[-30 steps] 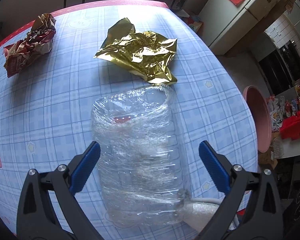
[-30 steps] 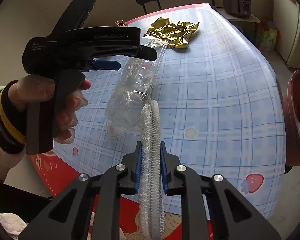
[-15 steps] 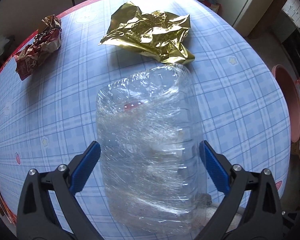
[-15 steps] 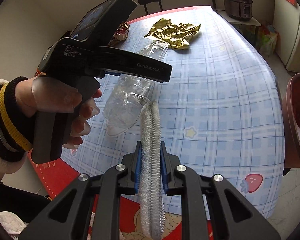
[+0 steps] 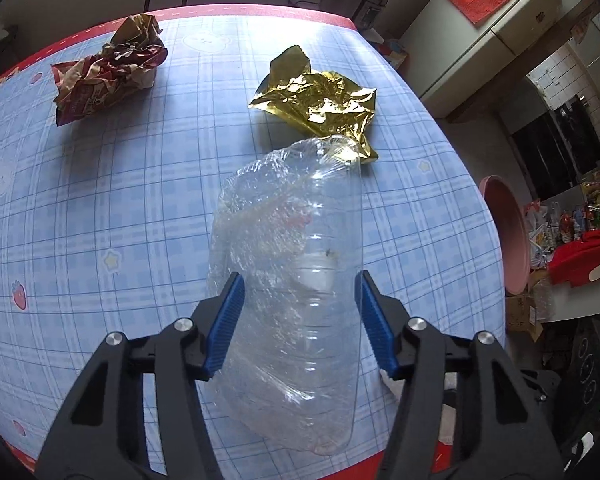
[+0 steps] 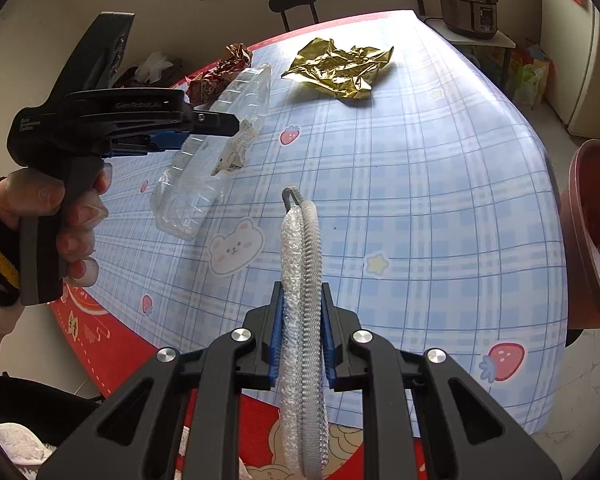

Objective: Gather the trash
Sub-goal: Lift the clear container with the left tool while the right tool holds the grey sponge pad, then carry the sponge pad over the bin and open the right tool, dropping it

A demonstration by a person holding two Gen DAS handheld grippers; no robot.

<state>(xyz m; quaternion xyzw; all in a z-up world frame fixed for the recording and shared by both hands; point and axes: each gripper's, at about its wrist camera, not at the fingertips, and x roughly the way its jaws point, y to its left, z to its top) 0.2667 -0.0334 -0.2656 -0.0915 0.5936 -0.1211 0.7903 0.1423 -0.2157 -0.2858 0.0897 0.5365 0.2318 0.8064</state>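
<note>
Left gripper [image 5: 298, 320]: jaws closed onto the crushed clear plastic bottle [image 5: 288, 280]; both blue pads [image 5: 225, 322] press against its sides.
Bottle position: gripped partway along its length, far end pointing toward the gold foil wrapper [image 5: 320, 110]. The right wrist view shows the bottle [image 6: 216, 148] tilted and raised off the table, a torn label hanging at its middle.
Left hand [image 6: 56, 220]: seen from the right wrist view – wrapped around the black handle of the left gripper, wearing a cuff with yellow and black stripes.
Right gripper [image 6: 300, 332]: jaws clamped on a folded strip of bubble wrap [image 6: 302, 300]; the strip stands on edge between the pads and extends forward past the fingertips, above the table.
Table [image 5: 100, 200]: round, covered with a blue plaid cloth with strawberry, star and bunny prints and a red border.
Gold foil wrapper: lies flat-crumpled on the table, just beyond the bottle's far end; contact between the two cannot be told.
Red and gold wrapper [image 5: 108, 68]: crumpled, on the table near its far edge, well apart from the gold foil wrapper.
Pink basin [image 5: 504, 236]: beside the table edge on the right – rim only is visible in the left wrist view; the right wrist view shows it [image 6: 592, 236] as a reddish-brown bowl off the table's right side.
</note>
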